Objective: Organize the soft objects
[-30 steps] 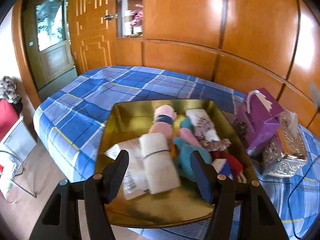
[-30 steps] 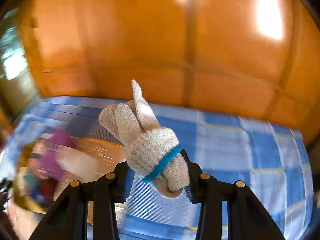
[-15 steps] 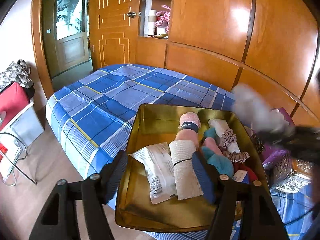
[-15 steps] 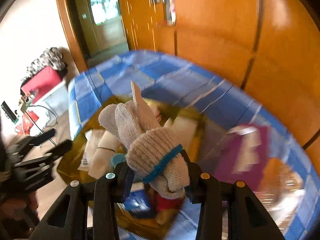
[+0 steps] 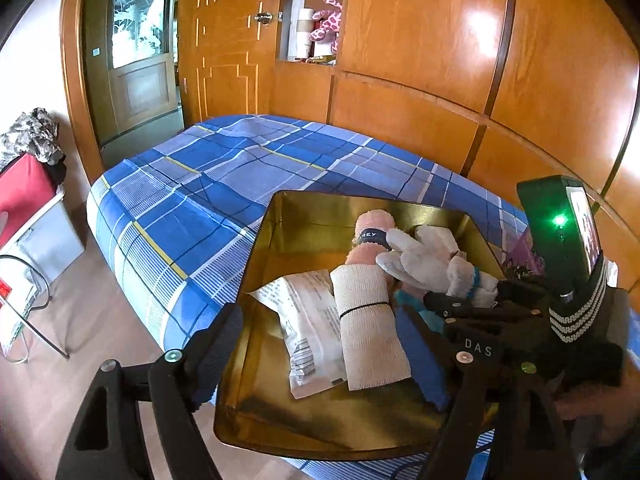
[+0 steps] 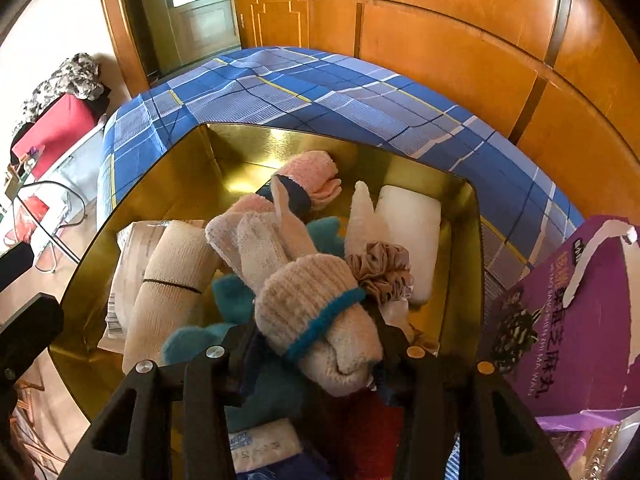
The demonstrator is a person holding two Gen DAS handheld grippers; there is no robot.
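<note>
A gold tray [image 5: 320,208] [image 6: 280,144] on the blue plaid bed holds several soft things: a beige bandage roll [image 5: 368,328] [image 6: 164,280], a pink rolled sock [image 5: 372,224] [image 6: 312,168], a teal plush piece [image 6: 236,300], a scrunchie [image 6: 380,264] and a white pad [image 6: 408,232]. My right gripper [image 6: 312,332] [image 5: 472,292] is low over the tray's right side. A white knit glove with a blue cuff [image 6: 304,296] [image 5: 424,256] sits between its pads, and the jaws are opening. My left gripper [image 5: 316,328] hovers above the tray's near edge, opening wide, with nothing held.
A printed white packet [image 5: 308,320] lies beside the bandage roll. A purple tissue box [image 6: 568,320] stands right of the tray. The bed [image 5: 240,176] stretches to the wood-panelled wall. A red box [image 5: 24,192] sits on the floor at the left.
My right gripper swung from over the bed down into the tray with the glove, and now shows in the left wrist view. The left jaws have spread wider.
</note>
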